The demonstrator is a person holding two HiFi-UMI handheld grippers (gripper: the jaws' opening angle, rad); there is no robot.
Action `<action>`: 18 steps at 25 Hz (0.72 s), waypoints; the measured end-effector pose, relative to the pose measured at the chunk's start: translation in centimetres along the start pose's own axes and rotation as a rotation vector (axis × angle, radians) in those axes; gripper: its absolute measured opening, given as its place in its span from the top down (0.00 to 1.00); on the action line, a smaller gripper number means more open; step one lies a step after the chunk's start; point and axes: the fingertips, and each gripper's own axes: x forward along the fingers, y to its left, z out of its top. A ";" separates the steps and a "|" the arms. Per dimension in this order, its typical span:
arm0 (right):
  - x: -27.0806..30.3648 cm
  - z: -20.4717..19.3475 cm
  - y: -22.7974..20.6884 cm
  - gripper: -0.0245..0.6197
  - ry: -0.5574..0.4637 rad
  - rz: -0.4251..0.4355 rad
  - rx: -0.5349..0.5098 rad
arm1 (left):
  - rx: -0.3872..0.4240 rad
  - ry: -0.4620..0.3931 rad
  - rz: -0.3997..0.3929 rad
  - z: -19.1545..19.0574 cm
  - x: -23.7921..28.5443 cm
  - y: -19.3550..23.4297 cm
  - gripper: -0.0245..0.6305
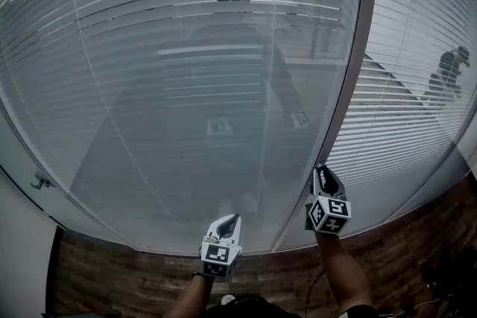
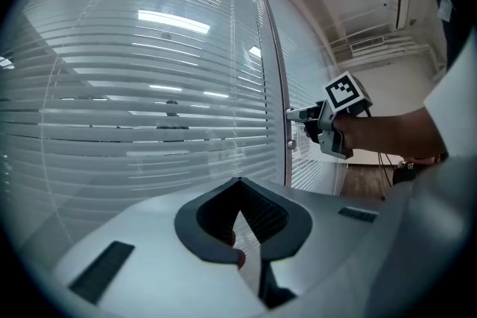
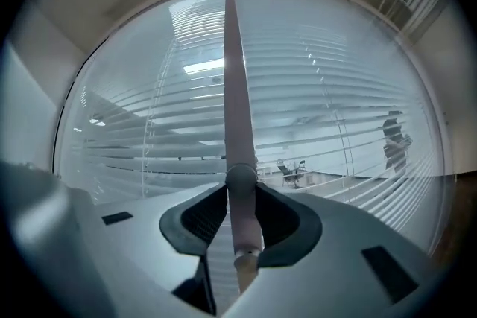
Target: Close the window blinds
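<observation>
Right hand-held gripper (image 1: 323, 173) pinches the blinds knob (image 3: 241, 176) on the window frame (image 3: 232, 86).

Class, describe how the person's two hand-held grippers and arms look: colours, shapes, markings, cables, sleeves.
Both the left hand-held gripper and the right hand-held gripper have pale grey bodies tapering to dark-padded jaws, each carrying a cube of black-and-white square markers. Forearms carry no sleeves. A thin cable hangs beside the right arm.
</observation>
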 end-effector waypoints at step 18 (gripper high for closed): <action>-0.2 0.5 0.7 0.78 0.083 -0.045 -1.108 | 0.007 0.015 -0.018 -0.5 0.0 -0.2 0.97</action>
